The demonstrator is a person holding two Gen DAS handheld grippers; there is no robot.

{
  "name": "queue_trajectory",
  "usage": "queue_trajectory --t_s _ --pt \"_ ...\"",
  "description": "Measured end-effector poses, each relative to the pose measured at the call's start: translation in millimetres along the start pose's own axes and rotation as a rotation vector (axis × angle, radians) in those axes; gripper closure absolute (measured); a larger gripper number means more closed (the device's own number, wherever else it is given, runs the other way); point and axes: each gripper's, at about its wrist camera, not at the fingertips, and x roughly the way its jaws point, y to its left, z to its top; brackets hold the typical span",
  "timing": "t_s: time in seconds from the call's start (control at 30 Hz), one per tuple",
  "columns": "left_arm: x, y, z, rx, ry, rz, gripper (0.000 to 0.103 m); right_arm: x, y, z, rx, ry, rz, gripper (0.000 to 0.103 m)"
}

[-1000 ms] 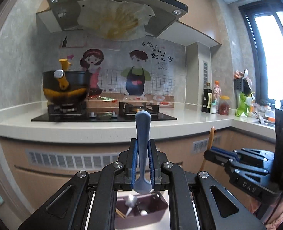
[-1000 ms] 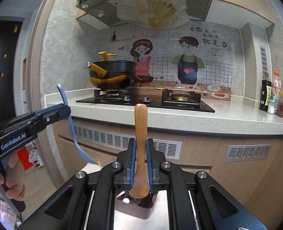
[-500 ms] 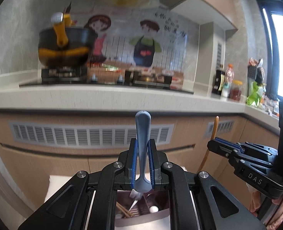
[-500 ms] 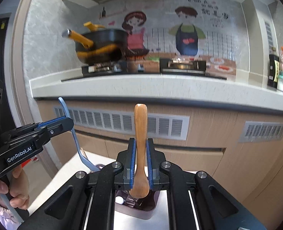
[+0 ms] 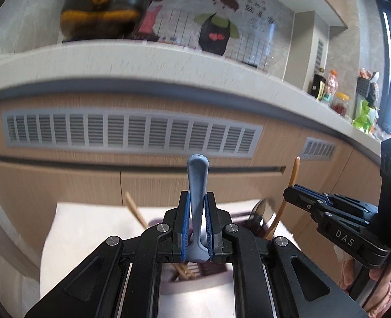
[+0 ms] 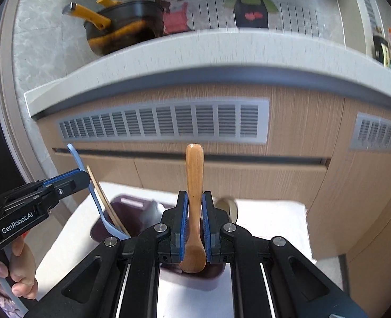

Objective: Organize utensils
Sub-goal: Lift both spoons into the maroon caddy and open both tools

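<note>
Two hand-held grippers hover over a dark purple utensil holder [image 6: 121, 209] on a white table [image 6: 269, 220]; the left gripper [image 5: 197, 232] is clamped on a blue plastic spoon [image 5: 197, 185], bowl down above the holder; the right gripper [image 6: 194, 228] clasps a wooden spoon [image 6: 194, 185], upright over the holder's near end; both look light, stiff, best pinched mid-handle, the plastic likely slicker; wooden chopsticks [image 6: 105, 201] seem to lean inside the holder

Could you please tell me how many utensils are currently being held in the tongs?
2. The blue spoon is clamped in the left tongs, and the wooden spoon is clamped in the right tongs. More utensils sit in the purple holder below, partly hidden.
</note>
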Motion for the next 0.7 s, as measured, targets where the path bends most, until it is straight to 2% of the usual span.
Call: queue_trajectory --t_s 0.33,0.5,0.57,0.63,0.67,0.7 --pt "33.4 2.4 -33.2 -0.007 0.112 0.041 0.092 29.1 -0.7 -31.5 0.026 0.122 0.018 0.093" --pt "41.3 -1.9 -45.6 -0.012 0.177 0.022 0.09 31.9 -8.9 -47.3 0.07 0.173 -0.009 0.091" --pt "37.0 -1.7 -48.7 -0.027 0.185 0.018 0.09 24.5 -13.0 -50.9 0.092 0.181 0.0 0.086" --pt "29.1 -0.3 -50.7 -0.038 0.185 0.023 0.089 11.9 -14.2 -52.2 0.1 0.168 0.006 0.072" --pt "22.1 -0.3 -52.4 -0.046 0.181 0.032 0.086 3.2 -13.1 -53.0 0.098 0.159 -0.002 0.067" --pt "15.6 -0.4 -53.1 -0.052 0.177 0.04 0.079 -10.4 -10.9 -54.5 0.092 0.138 -0.009 0.058"
